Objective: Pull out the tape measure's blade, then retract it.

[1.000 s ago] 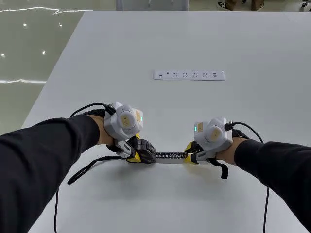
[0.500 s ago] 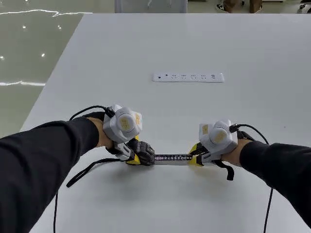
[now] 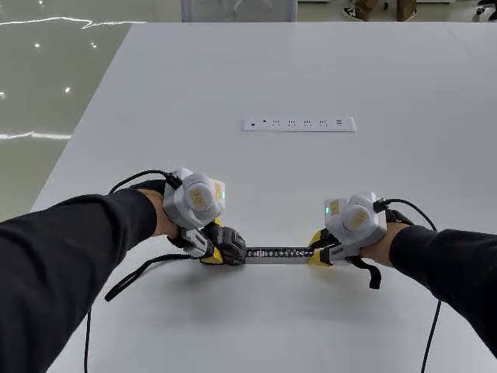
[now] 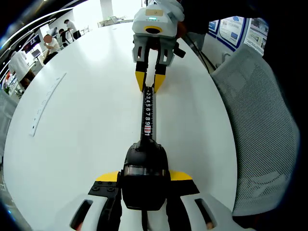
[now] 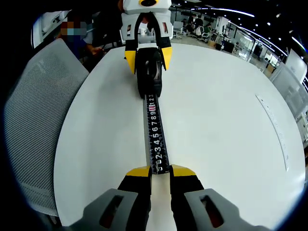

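1 tape measure (image 3: 227, 245), black case, lies on the white table (image 3: 311, 62) near the person's edge, between the 2 grippers.

Blade (image 3: 278, 252): a short run is drawn out, straight from the case mouth to the right gripper, low over the tabletop.

Progress, as judged: pull-out begun, perhaps not at full reach; retraction not yet done.

Left gripper (image 4: 144, 179): jaws closed against both flanks of the case, pinning it in place.

Right gripper (image 5: 161, 172): jaws nearly together, yellow tips nipping the blade's free end.

1 power strip (image 3: 299, 123): well apart, farther up the table.
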Available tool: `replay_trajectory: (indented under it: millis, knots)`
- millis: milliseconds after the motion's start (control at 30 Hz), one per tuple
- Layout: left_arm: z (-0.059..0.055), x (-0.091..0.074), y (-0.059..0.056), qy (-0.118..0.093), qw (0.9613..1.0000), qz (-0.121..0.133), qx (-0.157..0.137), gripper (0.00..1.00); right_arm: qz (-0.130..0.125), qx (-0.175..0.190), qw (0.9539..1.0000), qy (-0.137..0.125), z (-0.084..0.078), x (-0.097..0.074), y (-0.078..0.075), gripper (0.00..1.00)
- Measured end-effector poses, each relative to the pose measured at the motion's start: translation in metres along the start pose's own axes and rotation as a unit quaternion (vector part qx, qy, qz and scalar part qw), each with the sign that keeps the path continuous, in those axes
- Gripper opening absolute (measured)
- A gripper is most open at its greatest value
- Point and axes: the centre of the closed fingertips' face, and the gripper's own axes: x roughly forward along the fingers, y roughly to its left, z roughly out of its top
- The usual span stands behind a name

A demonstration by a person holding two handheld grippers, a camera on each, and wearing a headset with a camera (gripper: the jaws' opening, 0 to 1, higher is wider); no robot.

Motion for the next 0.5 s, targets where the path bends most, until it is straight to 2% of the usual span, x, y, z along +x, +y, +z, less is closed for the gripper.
replay_trajectory:
  millis: [500]
  knots:
    - [0.0, 0.0, 0.0, -0.001, 1.0, 0.001, -0.001, 0.31, -0.001, 0.008, 0.9999, 0.006, -0.014, -0.008, -0.003, 0.1]
